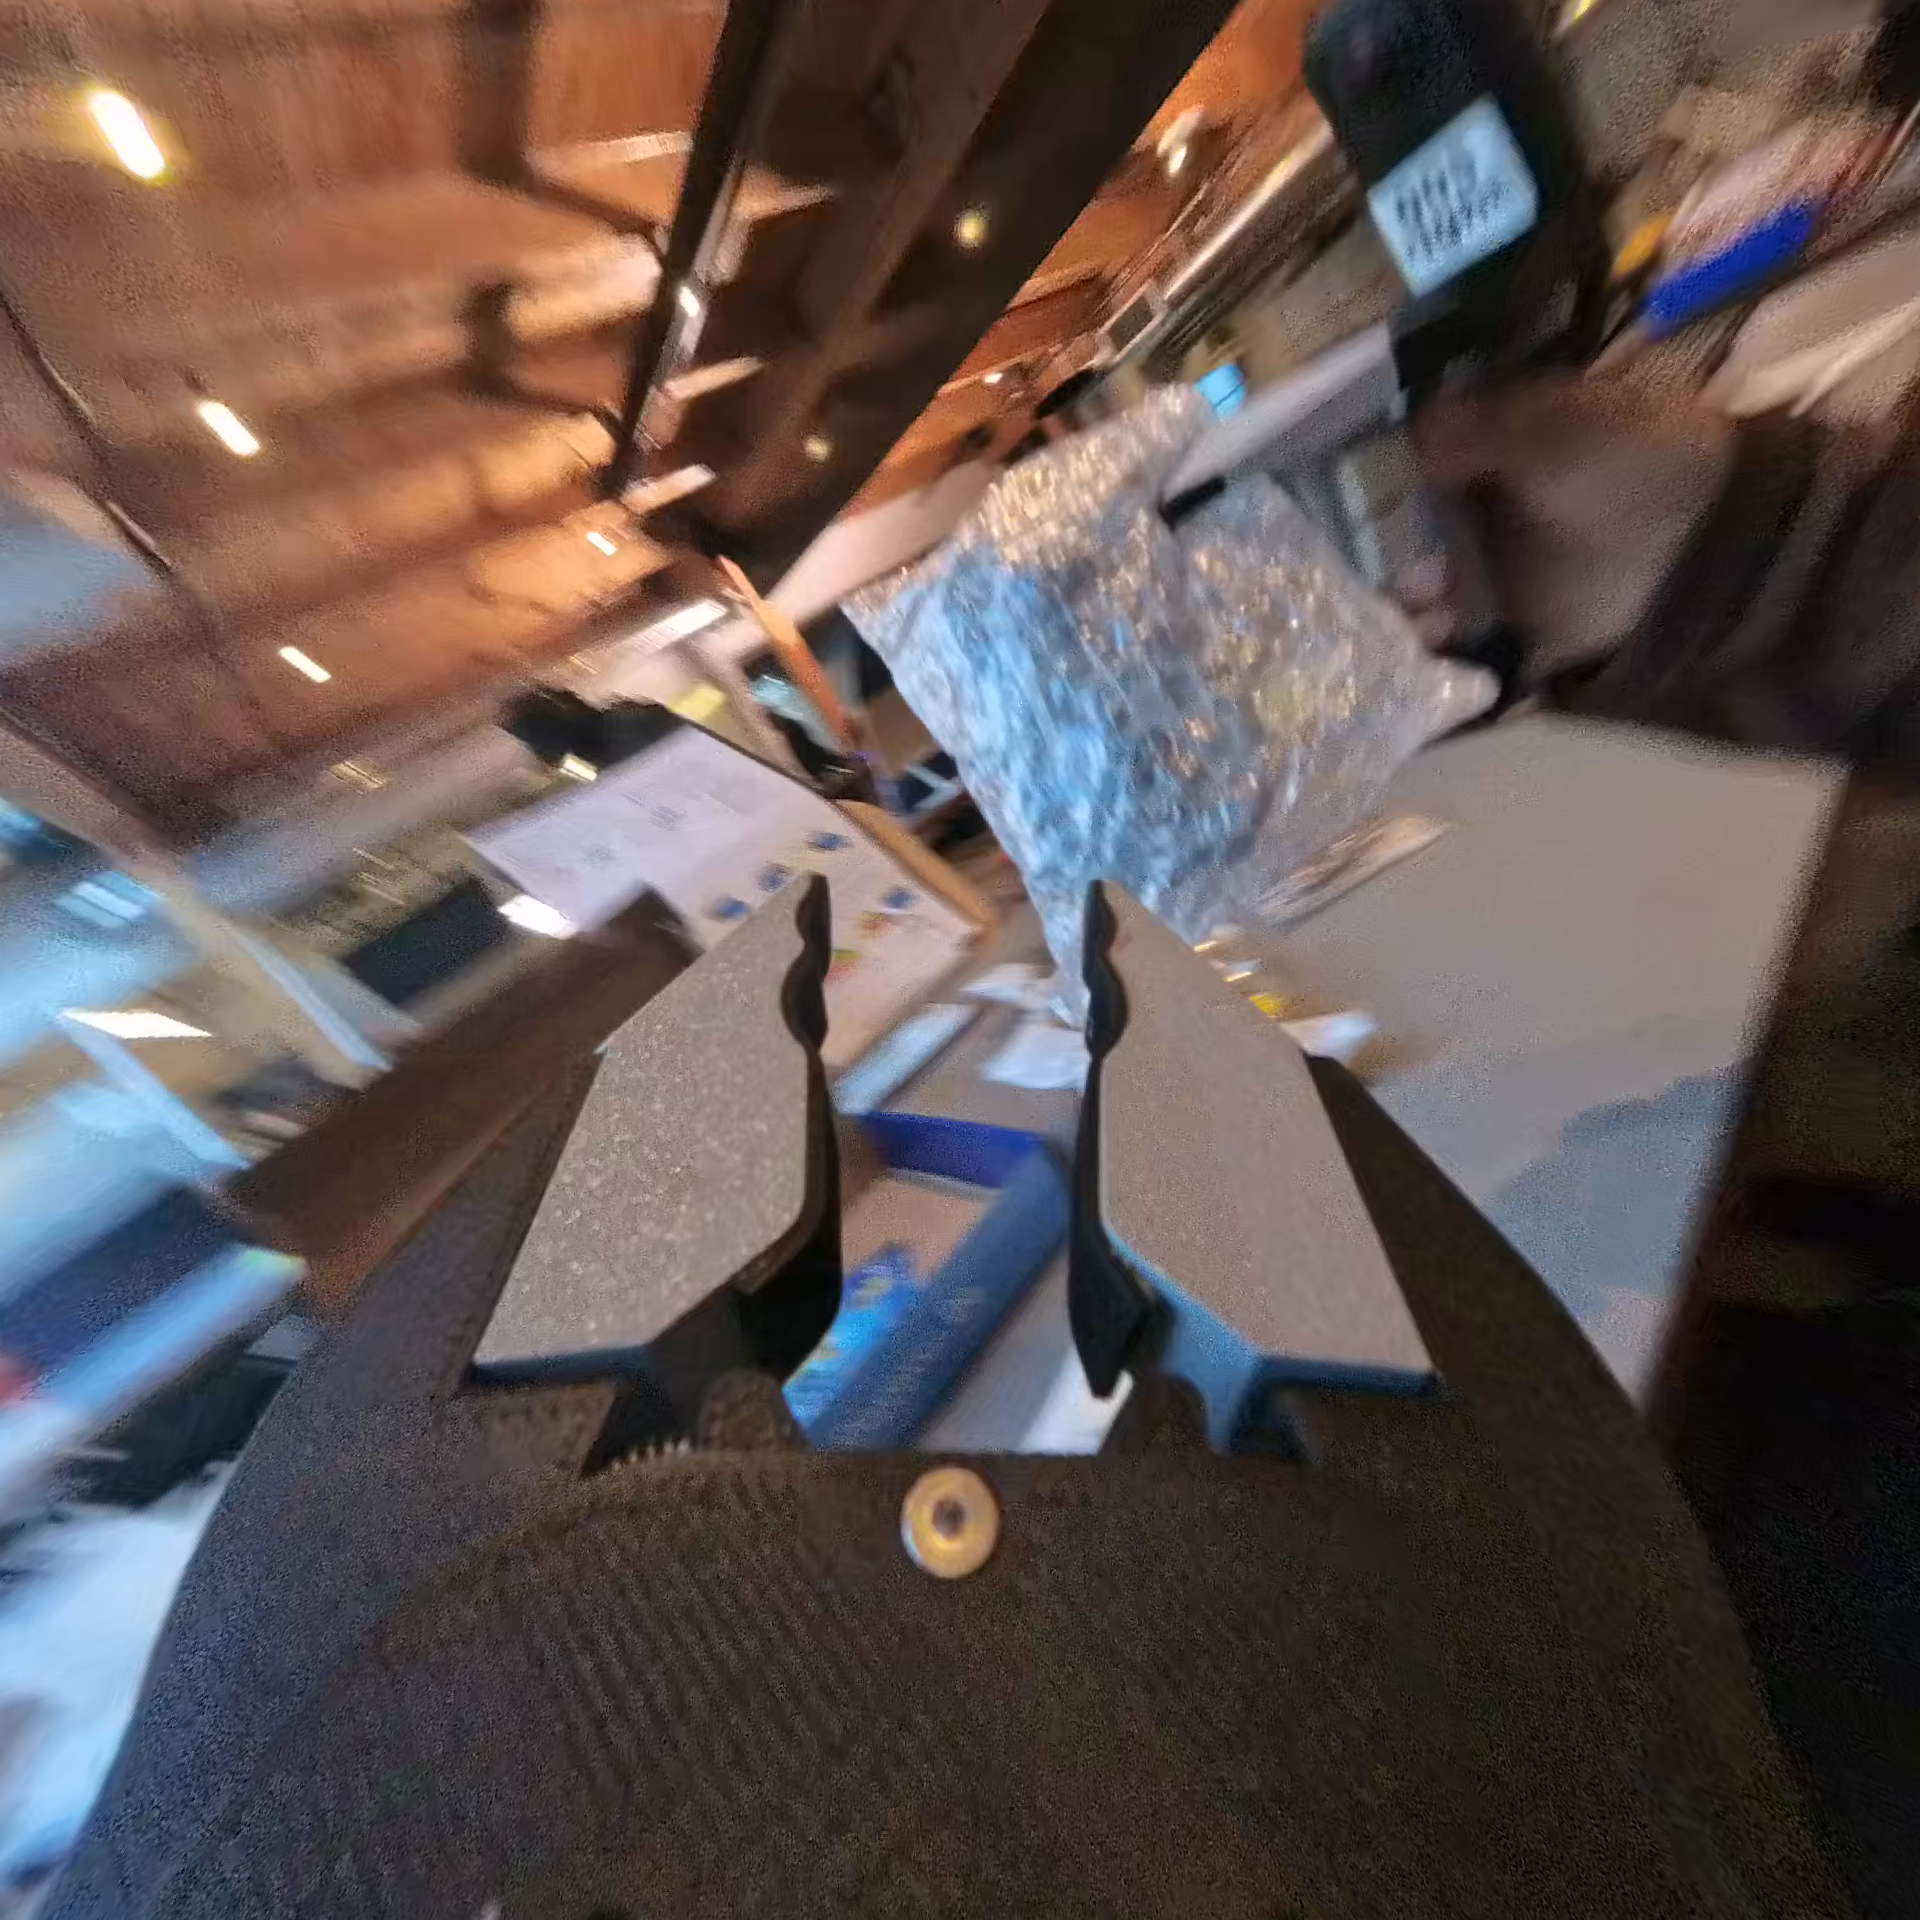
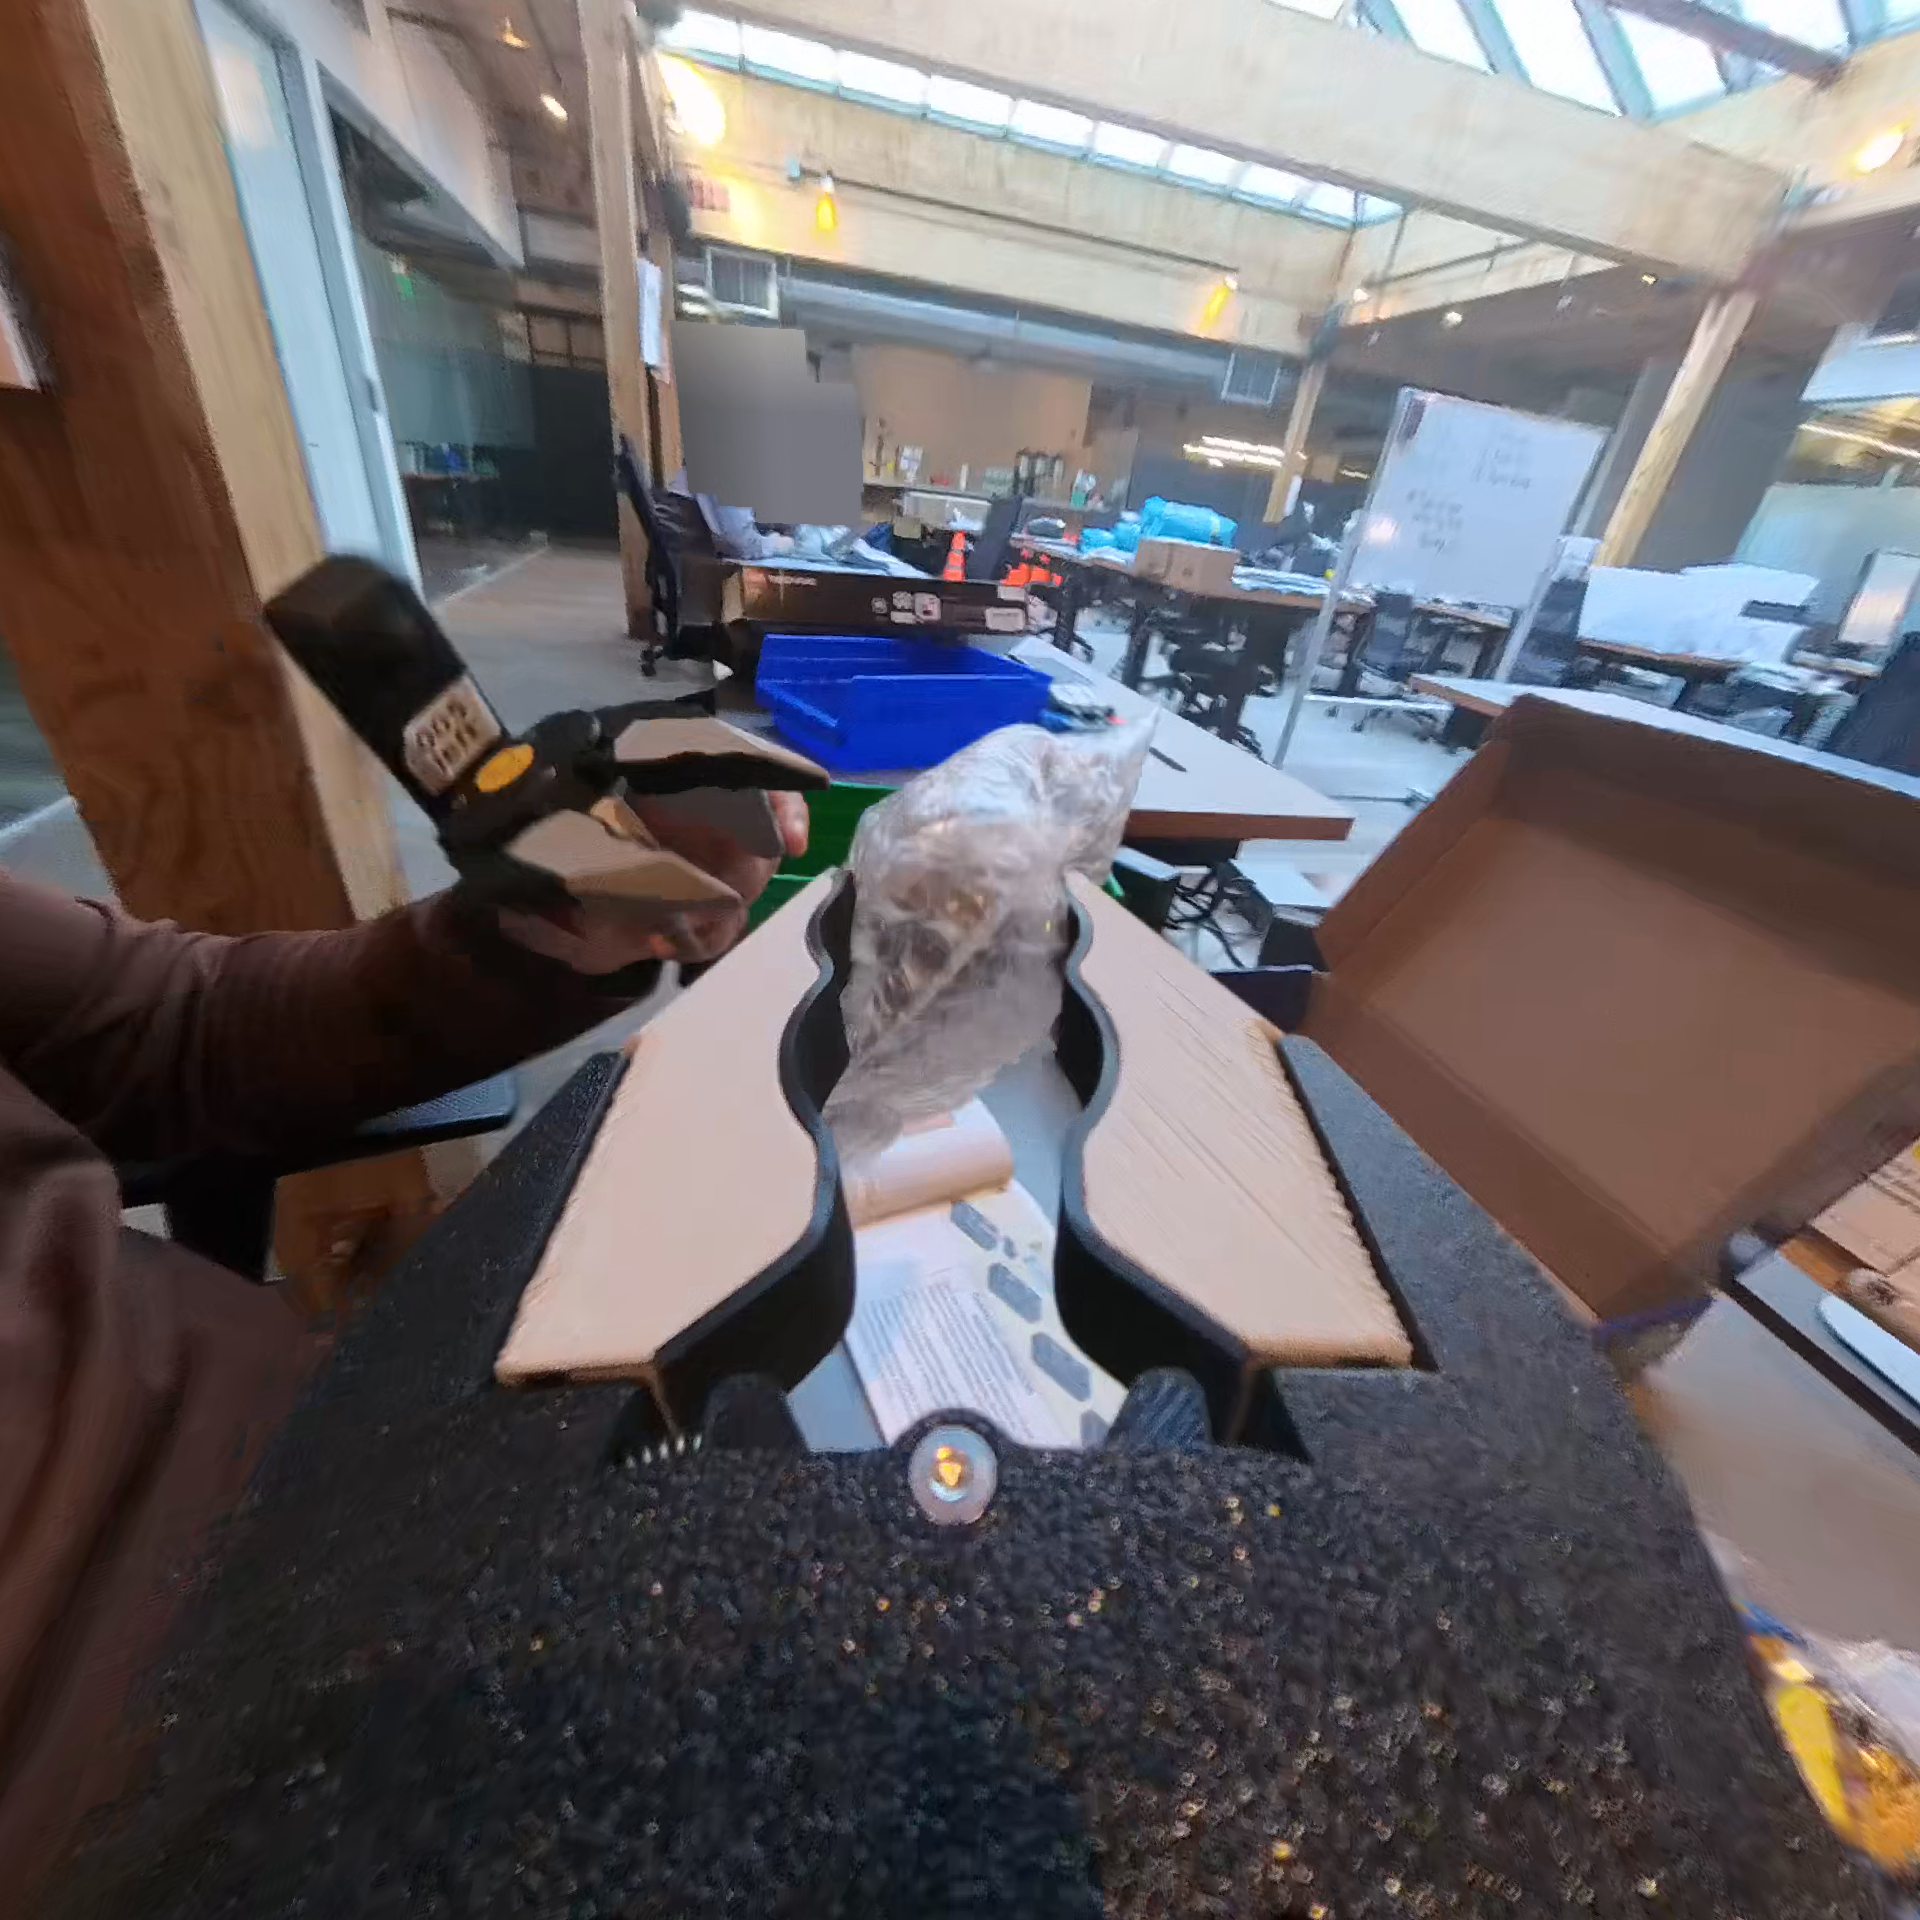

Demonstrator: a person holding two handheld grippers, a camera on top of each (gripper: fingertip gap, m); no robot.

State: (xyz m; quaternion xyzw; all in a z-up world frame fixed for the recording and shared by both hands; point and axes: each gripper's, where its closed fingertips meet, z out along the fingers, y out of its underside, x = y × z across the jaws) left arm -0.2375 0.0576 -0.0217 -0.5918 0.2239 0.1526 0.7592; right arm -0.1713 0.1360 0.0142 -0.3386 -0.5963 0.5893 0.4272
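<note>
My right gripper is shut on a crumpled clear bubble-wrap bundle and holds it upright above the table. The bundle sticks up past the fingertips. My left gripper is open and empty; its view is blurred and tilted. In it the bundle hangs ahead of its fingertips, with the right gripper and a hand above it. In the right wrist view the left gripper is in a hand, just left of the bundle and apart from it, with its jaws spread.
An open cardboard box stands at the right. Printed sheets and a brown paper roll lie on the grey table under the bundle. A blue bin sits behind. A blue tube-like pack lies below the left gripper. A wooden post stands left. One gripper's finger ends stand about 12 cm off the other's.
</note>
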